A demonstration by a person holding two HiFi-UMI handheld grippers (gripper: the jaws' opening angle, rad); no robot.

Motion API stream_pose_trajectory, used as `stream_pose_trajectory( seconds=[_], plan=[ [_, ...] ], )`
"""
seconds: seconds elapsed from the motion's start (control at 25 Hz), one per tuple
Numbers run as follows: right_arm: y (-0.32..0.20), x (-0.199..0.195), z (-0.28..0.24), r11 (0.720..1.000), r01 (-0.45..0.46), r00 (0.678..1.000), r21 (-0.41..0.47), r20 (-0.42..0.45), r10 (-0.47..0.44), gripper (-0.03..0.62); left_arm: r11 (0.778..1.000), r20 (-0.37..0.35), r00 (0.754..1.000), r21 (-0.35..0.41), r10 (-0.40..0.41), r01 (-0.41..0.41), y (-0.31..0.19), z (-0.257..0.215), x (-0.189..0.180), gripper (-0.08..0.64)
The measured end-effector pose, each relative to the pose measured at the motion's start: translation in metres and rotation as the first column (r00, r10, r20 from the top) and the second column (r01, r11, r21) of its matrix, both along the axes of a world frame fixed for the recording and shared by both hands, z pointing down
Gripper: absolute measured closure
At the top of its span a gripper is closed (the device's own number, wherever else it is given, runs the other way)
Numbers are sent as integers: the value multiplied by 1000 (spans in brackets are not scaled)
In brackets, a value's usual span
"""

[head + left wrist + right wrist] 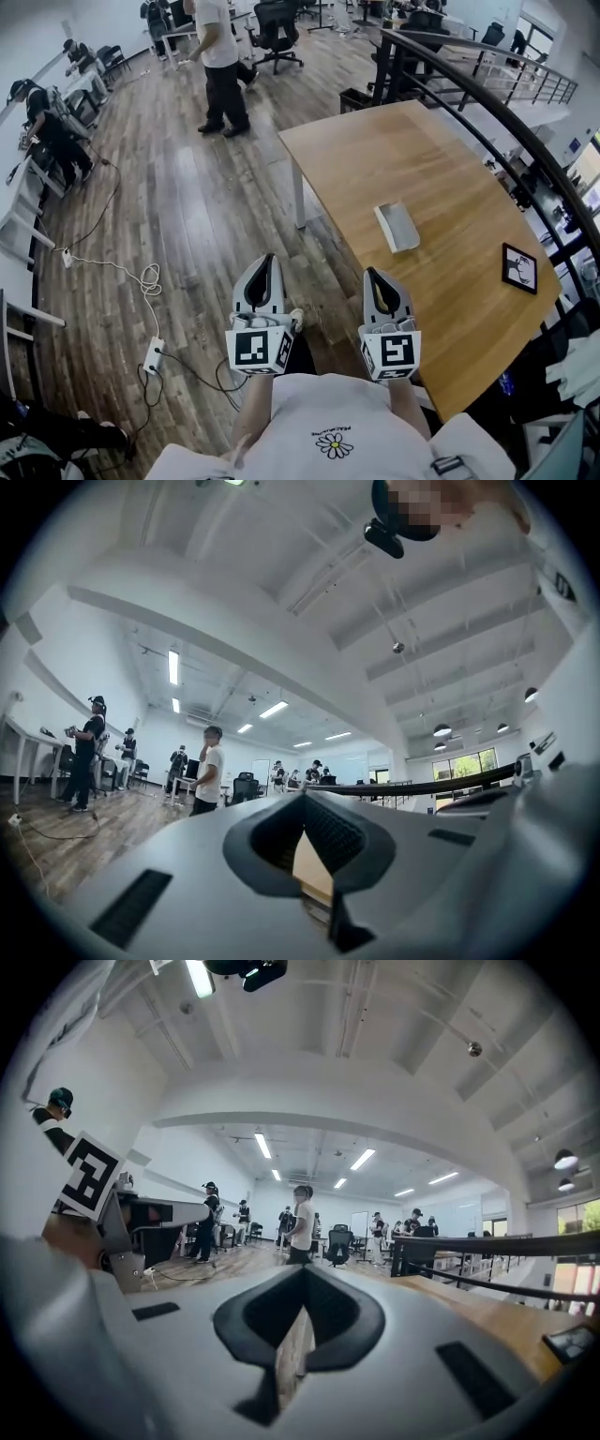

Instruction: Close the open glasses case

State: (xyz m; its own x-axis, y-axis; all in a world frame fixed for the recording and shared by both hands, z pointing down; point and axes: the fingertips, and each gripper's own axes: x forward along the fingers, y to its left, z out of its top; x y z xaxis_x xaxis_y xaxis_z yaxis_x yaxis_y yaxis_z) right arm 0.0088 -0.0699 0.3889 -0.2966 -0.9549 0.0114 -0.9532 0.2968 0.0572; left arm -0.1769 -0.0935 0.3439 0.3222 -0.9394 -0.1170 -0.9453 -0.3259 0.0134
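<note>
A pale grey glasses case (397, 227) lies on the wooden table (441, 178), near its middle; whether its lid stands open I cannot tell from here. Both grippers are held close to the person's body, well short of the case. My left gripper (266, 260) hangs over the floor to the left of the table's near corner, jaws together and nothing in them. My right gripper (372, 274) is at the table's near edge, jaws also together and empty. In the left gripper view the left gripper (302, 803) points level across the room. The right gripper (302, 1274) does the same in its own view.
A dark tablet (519, 267) lies at the table's right edge. A black railing (487, 112) runs behind the table. A person (221, 66) stands on the wooden floor beyond. Cables and a power strip (152, 354) lie on the floor at the left.
</note>
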Motion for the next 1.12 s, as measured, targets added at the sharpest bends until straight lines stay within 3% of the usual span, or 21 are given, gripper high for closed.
stream_pose_trajectory(
  seconds=[0.32, 0.56, 0.76, 0.92, 1.12],
  plan=[
    [-127, -32, -7, 997, -80, 996, -19, -32, 79, 583, 993, -4, 993, 8, 116, -116, -145, -12, -19, 543],
    [-204, -21, -13, 969, -242, 969, -37, -59, 240, 583, 954, -5, 955, -20, 298, -298, -241, -17, -3, 543],
    [-243, -17, -5, 962, -274, 956, 2, -104, 273, 583, 949, -47, 950, -48, 308, -310, -284, 24, 0, 543],
    [-262, -1, 4, 960, -278, 957, -20, -98, 274, 583, 952, -50, 952, -28, 303, -304, -305, 23, 15, 543],
    [-266, 2, 17, 966, -260, 961, 13, -97, 260, 583, 951, -42, 950, 0, 309, -309, -306, 30, 26, 543]
  ],
)
